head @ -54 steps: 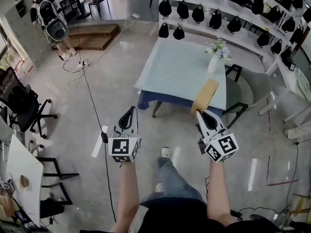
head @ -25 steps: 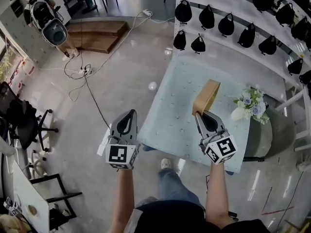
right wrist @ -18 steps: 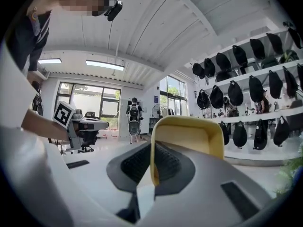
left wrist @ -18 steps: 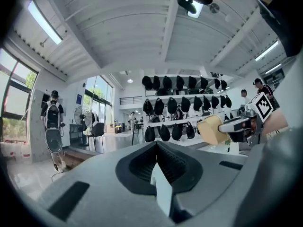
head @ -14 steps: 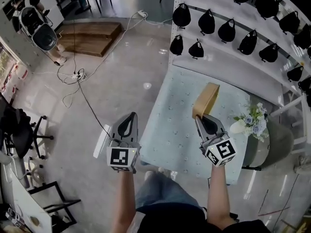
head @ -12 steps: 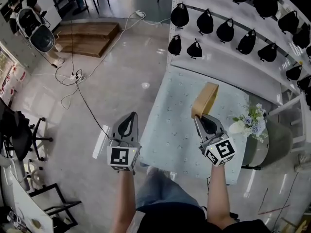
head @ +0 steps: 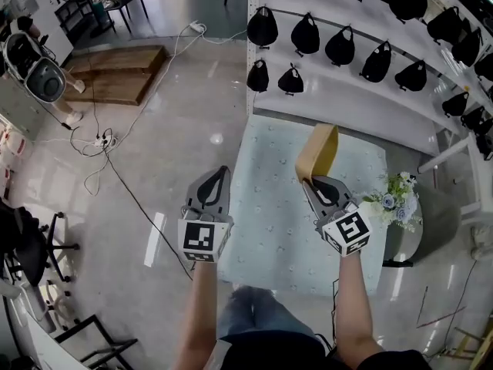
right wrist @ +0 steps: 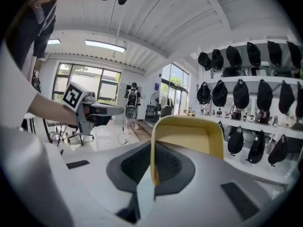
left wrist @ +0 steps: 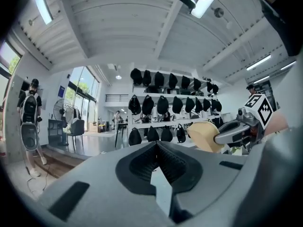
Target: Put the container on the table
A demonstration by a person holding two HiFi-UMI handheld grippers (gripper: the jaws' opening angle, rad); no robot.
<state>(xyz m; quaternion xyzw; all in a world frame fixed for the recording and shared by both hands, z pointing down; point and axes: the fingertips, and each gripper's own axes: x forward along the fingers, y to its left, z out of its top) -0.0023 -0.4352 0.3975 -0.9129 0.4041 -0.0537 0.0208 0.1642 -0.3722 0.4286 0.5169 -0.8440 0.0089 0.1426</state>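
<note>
A tan-yellow rectangular container (head: 316, 153) hangs in the air over the light blue table (head: 269, 230), held by its rim in my right gripper (head: 312, 182), which is shut on it. In the right gripper view the container (right wrist: 189, 141) stands up from between the jaws, its open side facing the camera. My left gripper (head: 215, 180) is shut and holds nothing; it hovers near the table's left edge. In the left gripper view its jaws (left wrist: 158, 167) meet, and the container (left wrist: 204, 135) shows at the right.
White shelves with several black bags (head: 339, 45) run behind the table. A white vase of flowers (head: 394, 203) stands at the table's right edge, beside a grey chair (head: 408, 241). Cables (head: 115, 141) lie on the floor at left. A person with a backpack (head: 35, 60) stands far left.
I have walked up to the table: it now lies right under both grippers, and the shelves are closer. The container is still held in the right gripper, raised over the tabletop.
</note>
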